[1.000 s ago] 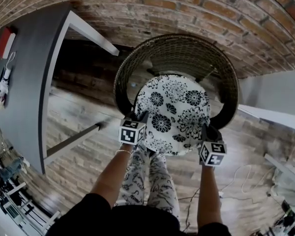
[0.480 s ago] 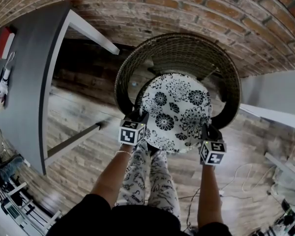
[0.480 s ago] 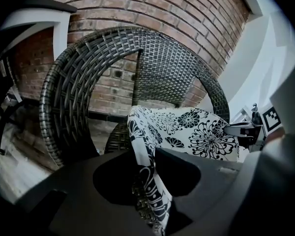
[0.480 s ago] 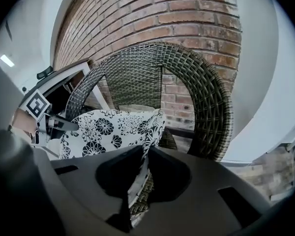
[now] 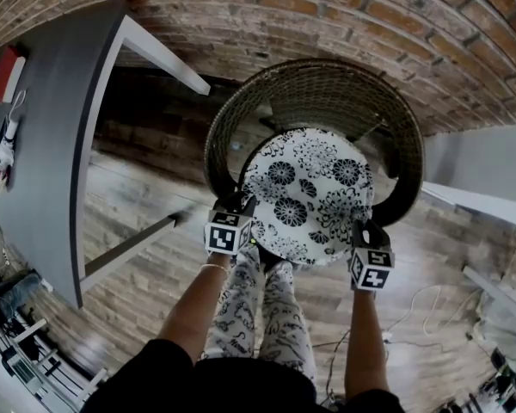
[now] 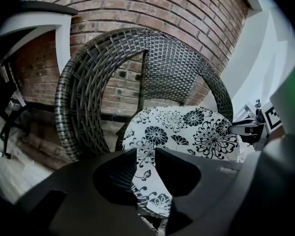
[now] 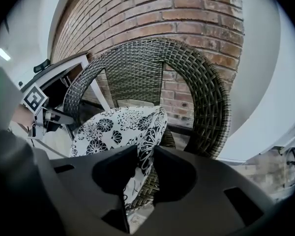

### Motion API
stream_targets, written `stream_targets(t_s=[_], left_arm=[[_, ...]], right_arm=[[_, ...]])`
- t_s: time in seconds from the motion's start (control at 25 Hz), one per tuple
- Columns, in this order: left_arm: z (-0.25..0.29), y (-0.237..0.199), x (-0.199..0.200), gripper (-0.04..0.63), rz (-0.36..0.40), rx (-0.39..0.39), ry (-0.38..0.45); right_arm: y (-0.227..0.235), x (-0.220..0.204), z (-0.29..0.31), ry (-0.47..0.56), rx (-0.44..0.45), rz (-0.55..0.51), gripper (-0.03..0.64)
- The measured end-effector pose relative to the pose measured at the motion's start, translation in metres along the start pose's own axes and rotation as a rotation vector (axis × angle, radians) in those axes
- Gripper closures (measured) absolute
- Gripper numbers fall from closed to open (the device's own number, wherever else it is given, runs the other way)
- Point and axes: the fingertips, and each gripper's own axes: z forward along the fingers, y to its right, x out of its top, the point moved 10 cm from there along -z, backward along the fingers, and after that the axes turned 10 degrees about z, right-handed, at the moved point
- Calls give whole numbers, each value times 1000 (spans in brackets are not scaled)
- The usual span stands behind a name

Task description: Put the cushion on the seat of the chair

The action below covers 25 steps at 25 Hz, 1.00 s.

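A round white cushion with black flowers [image 5: 307, 194] is held over the seat of a dark wicker chair [image 5: 314, 89]. My left gripper [image 5: 241, 220] is shut on the cushion's near left edge [image 6: 146, 173]. My right gripper [image 5: 364, 241] is shut on its near right edge [image 7: 145, 154]. In the left gripper view the cushion [image 6: 187, 132] lies almost flat above the seat, inside the chair's curved back [image 6: 162, 53]. The right gripper view shows the cushion [image 7: 123, 127] in front of the wicker back [image 7: 152, 63]. The seat is mostly hidden under the cushion.
A grey table [image 5: 43, 127] stands at the left with a red item [image 5: 9, 71] on it. A brick wall [image 5: 327, 7] rises behind the chair. A white panel [image 5: 490, 205] is at the right. The person's patterned trousers [image 5: 258, 317] are just in front of the chair.
The cushion has moved forward and flattened out over the chair seat; both grippers moved with it, still holding its edges.
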Motion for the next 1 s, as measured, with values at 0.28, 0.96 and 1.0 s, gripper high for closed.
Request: stream_targets(t_s=[0.28,0.96,1.0], left_arm=[[-6,-7,-1,486,8,5,3],[-47,-4,19,488,-27,-9,117],[-50,-3,21,491,-24,-10,127]], right_arm=[[-3,0,-6,17,-45,17,482],[-24,11,-42,151,-30,134,513],[-25,12,-45,161,-27,147,521]])
